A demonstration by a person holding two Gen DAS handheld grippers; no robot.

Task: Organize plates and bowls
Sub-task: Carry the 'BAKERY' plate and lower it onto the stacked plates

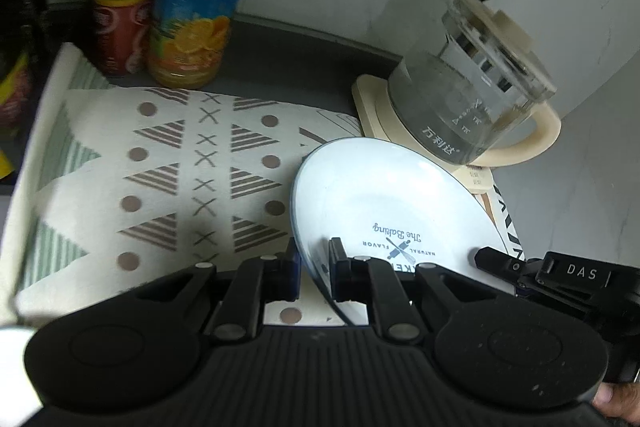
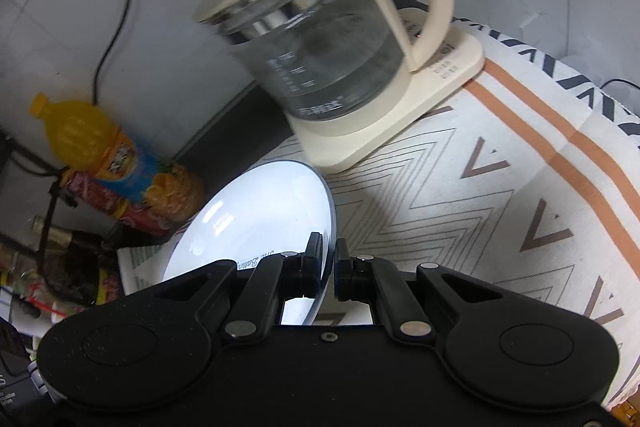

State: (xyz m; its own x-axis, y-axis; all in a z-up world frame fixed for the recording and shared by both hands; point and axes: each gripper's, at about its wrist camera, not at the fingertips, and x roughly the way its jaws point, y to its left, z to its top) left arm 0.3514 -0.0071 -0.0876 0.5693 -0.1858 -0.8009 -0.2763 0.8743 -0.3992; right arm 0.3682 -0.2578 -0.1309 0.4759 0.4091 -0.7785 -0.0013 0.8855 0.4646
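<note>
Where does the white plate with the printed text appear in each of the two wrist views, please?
Left wrist view: the white plate is at lower centre-right, its near rim clamped in the left tool.
Right wrist view: the plate is at lower centre-left, its rim clamped in the right tool.
Shared landmark: the glass kettle on its cream base stands just beyond the plate in both views.
</note>
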